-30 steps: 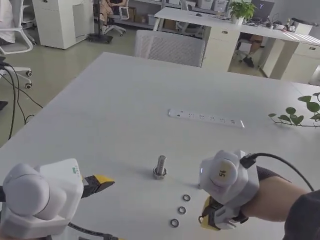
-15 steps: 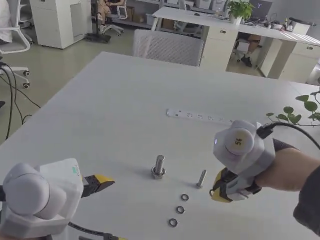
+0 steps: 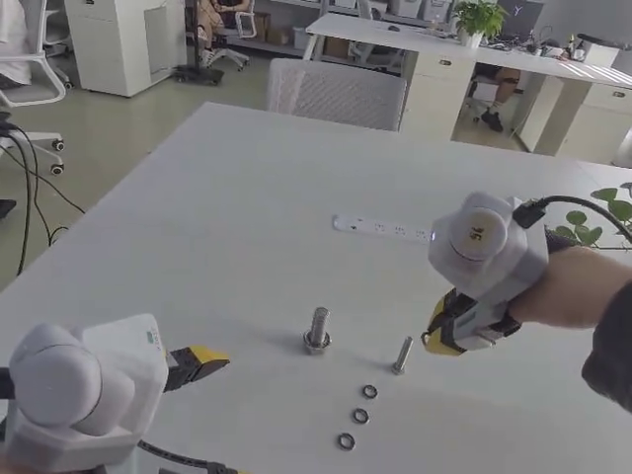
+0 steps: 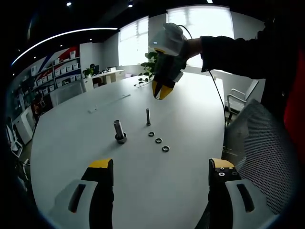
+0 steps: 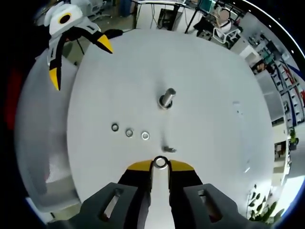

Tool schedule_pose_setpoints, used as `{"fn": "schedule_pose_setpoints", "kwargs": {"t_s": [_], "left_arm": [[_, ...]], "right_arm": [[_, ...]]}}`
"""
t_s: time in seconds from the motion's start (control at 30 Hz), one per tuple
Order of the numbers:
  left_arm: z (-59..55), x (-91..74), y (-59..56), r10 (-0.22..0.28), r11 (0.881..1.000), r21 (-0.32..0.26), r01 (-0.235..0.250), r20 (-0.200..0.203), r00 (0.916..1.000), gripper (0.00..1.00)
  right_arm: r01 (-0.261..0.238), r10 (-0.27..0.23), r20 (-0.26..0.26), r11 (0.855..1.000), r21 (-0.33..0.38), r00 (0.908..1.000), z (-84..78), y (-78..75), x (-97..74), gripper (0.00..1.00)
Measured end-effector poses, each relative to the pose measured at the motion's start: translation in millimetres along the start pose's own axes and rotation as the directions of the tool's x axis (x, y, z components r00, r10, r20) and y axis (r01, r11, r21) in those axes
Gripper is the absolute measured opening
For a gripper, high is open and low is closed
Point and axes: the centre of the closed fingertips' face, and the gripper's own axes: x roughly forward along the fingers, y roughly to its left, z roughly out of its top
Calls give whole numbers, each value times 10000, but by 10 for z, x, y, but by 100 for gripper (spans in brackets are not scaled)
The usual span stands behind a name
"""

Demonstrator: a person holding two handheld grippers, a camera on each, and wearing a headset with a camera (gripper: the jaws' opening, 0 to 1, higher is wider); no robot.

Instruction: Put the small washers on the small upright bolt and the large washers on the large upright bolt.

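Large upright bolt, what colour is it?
Silver-grey bare metal; the large upright bolt shows best in the head view.

A long white worktable is recorded, with a power strip lying on it and a grey mesh chair back at its far edge. Beyond, a pale floor, white cabinets, and desks bearing a potted plant are noted. Bright windows are seen in the left gripper view.

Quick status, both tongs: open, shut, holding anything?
Left tongs: open, holding nothing.
Right tongs: shut on a washer.
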Motion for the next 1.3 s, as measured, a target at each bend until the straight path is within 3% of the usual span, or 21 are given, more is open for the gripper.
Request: {"fn": "schedule_pose_setpoints", "kwargs": {"t_s": [0.47,0.83,1.3], "left_arm": [[-37,-5,42,55,9999,-98,-56,-107,9999,82],[-63,-1,71,112,9997,-199,-116,-193,9998,82],[-94,1,98,171,9994,-311,-177,-218,9996,83]], "right_arm": [[-32,28,-271,9999,-144,9996,16,-262,138,13],[-495,480,-521,9983,-298,9975,8,-255,339,13],[-801,780,-692,9964,-287,9945,-11,-273,457,13]]}}
